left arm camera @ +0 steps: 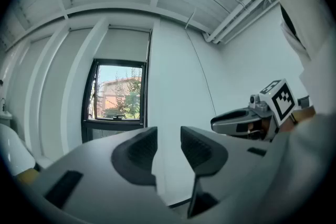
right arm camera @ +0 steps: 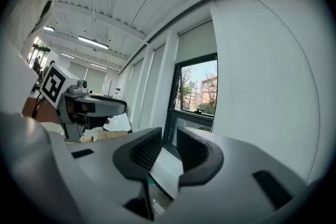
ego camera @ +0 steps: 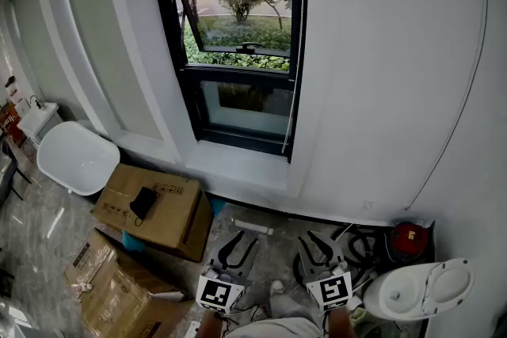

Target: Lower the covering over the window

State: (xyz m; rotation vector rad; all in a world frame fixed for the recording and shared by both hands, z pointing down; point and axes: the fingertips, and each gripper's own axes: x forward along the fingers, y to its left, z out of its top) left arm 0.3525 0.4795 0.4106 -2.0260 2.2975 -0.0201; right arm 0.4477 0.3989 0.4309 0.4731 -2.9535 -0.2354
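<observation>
Both grippers sit at the bottom centre of the head view, side by side, pointing toward the wall. On the left gripper (ego camera: 237, 245) the jaws stand moderately apart with nothing between them. The right gripper (ego camera: 321, 248) shows a narrower gap, also empty. The window (ego camera: 238, 43) fills the upper middle, its glass uncovered. The covering (left arm camera: 123, 42) shows as a pale band above the frame in the left gripper view. A thin cord (ego camera: 291, 111) hangs along the window's right edge. A cardboard box (ego camera: 154, 206) lies at lower left.

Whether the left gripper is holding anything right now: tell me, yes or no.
No, the left gripper has its jaws apart, and only the white wall shows between them.
</observation>
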